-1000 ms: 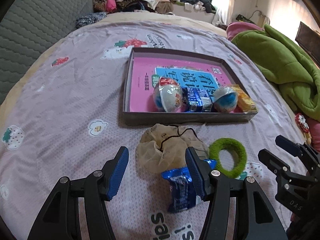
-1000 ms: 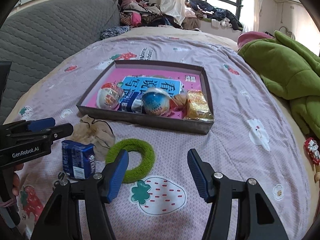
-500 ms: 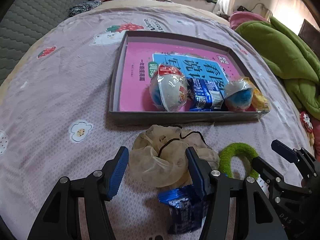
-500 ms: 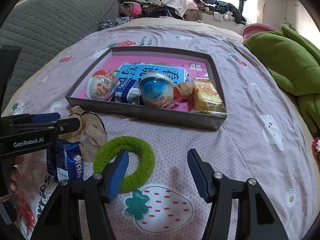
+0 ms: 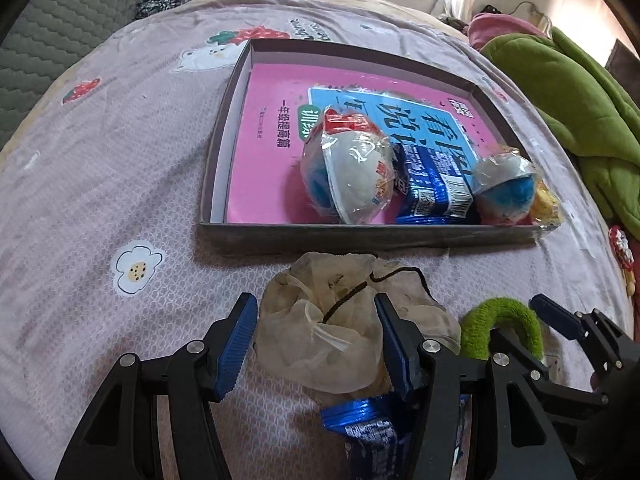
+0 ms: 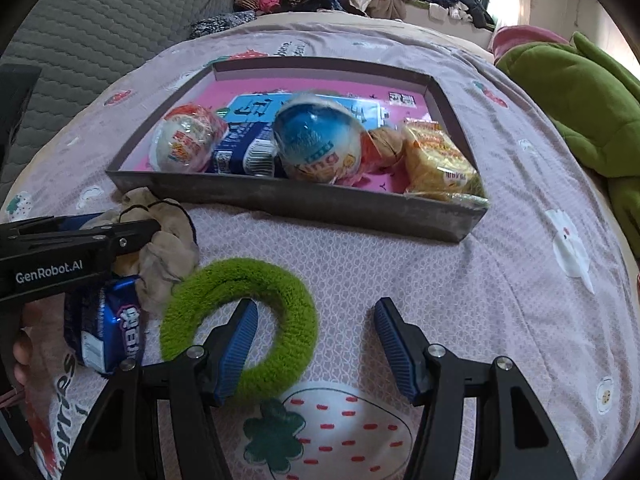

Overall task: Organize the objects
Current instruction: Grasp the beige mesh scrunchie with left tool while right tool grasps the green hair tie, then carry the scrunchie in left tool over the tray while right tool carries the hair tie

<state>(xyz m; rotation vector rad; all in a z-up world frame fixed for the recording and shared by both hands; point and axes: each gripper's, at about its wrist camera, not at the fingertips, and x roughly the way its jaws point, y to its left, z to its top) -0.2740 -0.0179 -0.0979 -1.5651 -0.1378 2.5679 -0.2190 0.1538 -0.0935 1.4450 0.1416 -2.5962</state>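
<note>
A beige crumpled hair tie [image 5: 332,336] lies on the bedsheet just in front of the grey tray [image 5: 360,236]. My left gripper [image 5: 316,340] is open and straddles it, one finger on each side. A blue snack packet [image 5: 372,432] lies partly under it, near the right finger. In the right wrist view, a fuzzy green ring [image 6: 240,280] lies flat. My right gripper [image 6: 316,336] is open, its left finger over the ring's hole and the ring's right side between the fingers. The left gripper [image 6: 120,224] shows at the left, over the beige hair tie [image 6: 172,252].
The tray [image 6: 320,204] holds a pink book, a white egg toy [image 5: 352,176], a blue packet [image 5: 432,188], a blue-and-clear ball [image 6: 316,140] and a yellow snack bag [image 6: 440,160]. A green blanket [image 6: 580,100] is piled at the right. A grey quilted headboard stands at the left.
Both grippers have come down and forward toward the sheet. The left now brackets the beige hair tie, and the right has reached the green ring. Neither has changed its opening visibly.
</note>
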